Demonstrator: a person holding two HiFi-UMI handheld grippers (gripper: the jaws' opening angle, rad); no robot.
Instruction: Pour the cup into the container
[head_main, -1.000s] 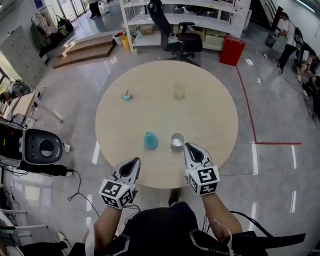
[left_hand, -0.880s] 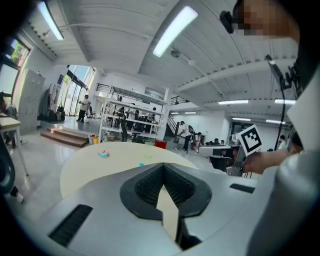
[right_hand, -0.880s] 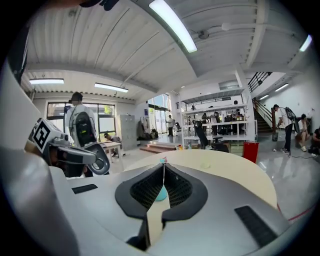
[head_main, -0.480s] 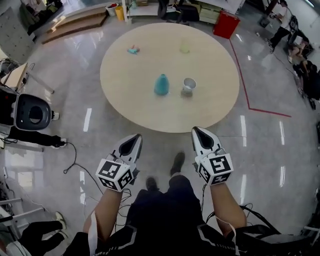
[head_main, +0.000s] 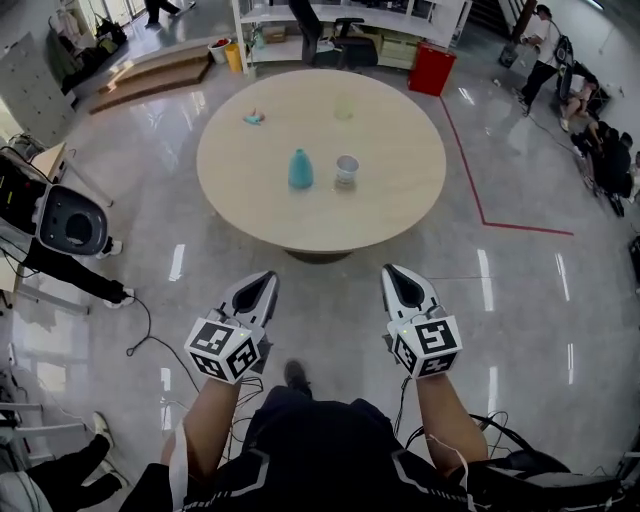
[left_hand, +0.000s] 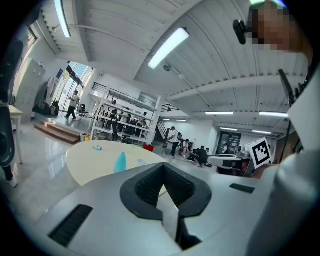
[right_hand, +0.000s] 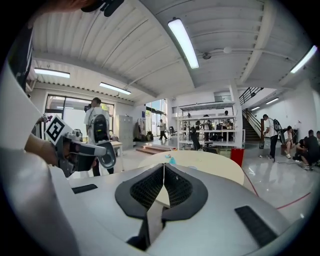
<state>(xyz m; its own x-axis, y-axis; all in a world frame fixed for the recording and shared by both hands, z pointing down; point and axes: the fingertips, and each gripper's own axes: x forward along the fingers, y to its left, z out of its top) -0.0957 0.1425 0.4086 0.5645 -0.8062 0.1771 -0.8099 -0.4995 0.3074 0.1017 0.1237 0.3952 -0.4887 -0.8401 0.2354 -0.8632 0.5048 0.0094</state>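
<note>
A round beige table (head_main: 400, 190) stands well ahead of me. On it a teal container (head_main: 300, 169) stands next to a small grey cup (head_main: 346, 171). Farther back are a pale clear cup (head_main: 343, 108) and a small teal item (head_main: 254, 118). My left gripper (head_main: 262, 280) and right gripper (head_main: 398, 272) hang over the glossy floor, short of the table, both shut and empty. In the left gripper view the left gripper (left_hand: 163, 167) has its jaws together, with the teal container (left_hand: 120, 162) far off. In the right gripper view the right gripper (right_hand: 164, 166) also has its jaws together.
A black-and-white machine (head_main: 70, 222) with a cable on the floor (head_main: 140, 330) stands at the left. Behind the table are white shelves (head_main: 330, 15), an office chair (head_main: 345, 45) and a red bin (head_main: 432, 80). A red floor line (head_main: 480, 210) runs on the right, with people (head_main: 600, 150) beyond it.
I have backed away from the table: it has shrunk and moved up in the head view. Both grippers, earlier at the table's near edge, are over bare floor, still shut.
</note>
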